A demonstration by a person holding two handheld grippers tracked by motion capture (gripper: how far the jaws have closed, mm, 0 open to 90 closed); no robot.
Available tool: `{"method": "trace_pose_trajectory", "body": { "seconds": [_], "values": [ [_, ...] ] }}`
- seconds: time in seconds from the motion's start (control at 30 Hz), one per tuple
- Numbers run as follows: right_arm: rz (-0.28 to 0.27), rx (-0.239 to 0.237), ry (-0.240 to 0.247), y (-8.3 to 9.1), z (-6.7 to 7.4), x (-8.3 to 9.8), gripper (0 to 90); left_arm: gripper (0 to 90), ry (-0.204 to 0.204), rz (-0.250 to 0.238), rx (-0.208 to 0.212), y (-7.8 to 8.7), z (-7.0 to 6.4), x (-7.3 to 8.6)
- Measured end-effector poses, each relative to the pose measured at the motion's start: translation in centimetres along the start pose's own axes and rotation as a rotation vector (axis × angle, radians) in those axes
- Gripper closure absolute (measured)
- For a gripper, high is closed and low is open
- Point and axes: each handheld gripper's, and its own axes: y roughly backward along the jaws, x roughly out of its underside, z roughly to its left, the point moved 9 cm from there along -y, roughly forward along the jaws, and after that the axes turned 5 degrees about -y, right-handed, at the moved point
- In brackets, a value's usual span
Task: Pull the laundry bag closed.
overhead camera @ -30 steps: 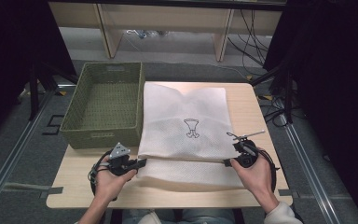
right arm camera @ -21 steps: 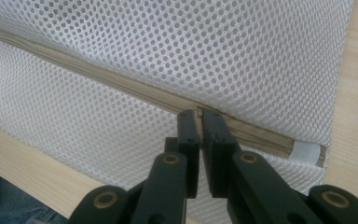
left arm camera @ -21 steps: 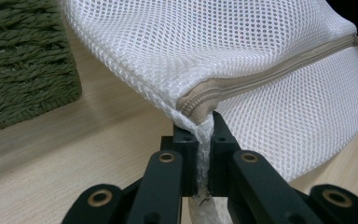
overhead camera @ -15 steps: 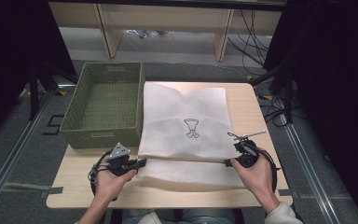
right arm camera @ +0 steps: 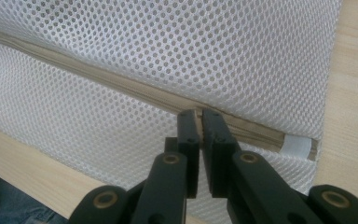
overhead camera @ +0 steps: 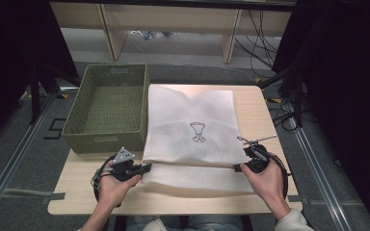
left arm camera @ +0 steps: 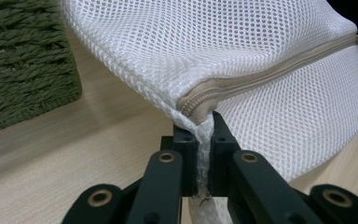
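no change from the earlier frames: hands and bag hold position. left gripper is clamped on the mesh bag corner at the zipper end; right gripper is clamped on the bag's opposite zipper edge. bag lies folded on the table, beside the basket.

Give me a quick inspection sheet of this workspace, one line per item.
Surface: wooden table, bare at the edges.
Job's things: white mesh laundry bag lying flat, folded, beige zipper along the fold.
Clutter: empty green woven basket left of the bag.
Grippers: left gripper shut on the bag's zipper corner; right gripper shut on the bag at the zipper line.
Cables: black cable loops beside each gripper, more on the floor.
Surroundings: wooden shelving behind, dark curtains at both sides.
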Motion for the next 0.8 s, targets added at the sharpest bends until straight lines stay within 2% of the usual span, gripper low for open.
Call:
{"method": "trace_pose_trajectory", "body": {
  "seconds": [0.17,0.6,0.63,0.73,0.8],
  "values": [
    [0.003,0.008,-0.022,0.08,-0.18,0.02,87.2,84.4,-0.001,0.001,-0.004,0.00,0.06,0.02],
    [0.000,0.007,-0.023,0.24,-0.55,0.08,87.2,84.4,0.000,0.001,-0.005,0.01,0.10,0.03],
    [-0.003,0.008,-0.011,0.27,-0.70,0.08,87.2,84.4,0.000,0.002,-0.005,0.01,0.10,0.03],
    [0.012,0.007,-0.054,0.43,-0.58,0.28,87.2,84.4,0.000,0.001,-0.004,0.01,0.08,0.01],
    [0.011,0.007,-0.047,0.37,-0.66,0.28,87.2,84.4,0.000,0.002,-0.003,0.00,0.08,0.01]
  ]
}}
